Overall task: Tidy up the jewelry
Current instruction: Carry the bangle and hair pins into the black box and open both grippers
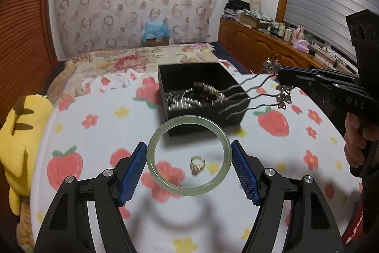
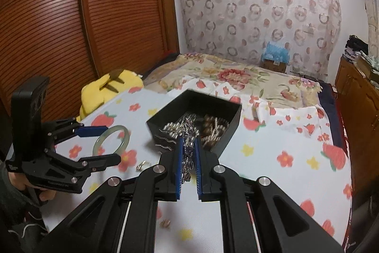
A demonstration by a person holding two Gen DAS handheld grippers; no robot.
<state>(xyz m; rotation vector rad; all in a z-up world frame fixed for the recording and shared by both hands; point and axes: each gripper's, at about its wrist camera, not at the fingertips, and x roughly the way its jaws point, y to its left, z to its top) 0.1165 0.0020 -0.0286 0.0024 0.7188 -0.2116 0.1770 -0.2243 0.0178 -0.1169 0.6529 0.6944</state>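
Observation:
My left gripper (image 1: 188, 153) is shut on a pale green jade bangle (image 1: 151, 153), held by its sides above the strawberry-print cloth; it also shows in the right wrist view (image 2: 111, 139). My right gripper (image 2: 188, 141) is shut on a silver hair comb (image 1: 246, 96) with wavy prongs, which reach over the near corner of the black box (image 1: 163, 77). The box (image 2: 232, 129) holds silver chains and brown beads. A small ring (image 1: 197, 163) lies on the cloth under the bangle.
A yellow plush toy (image 1: 21, 141) lies at the left edge of the bed. Small gold earrings (image 2: 165, 223) lie on the cloth near my right gripper. A wooden dresser (image 1: 260, 44) stands to the right.

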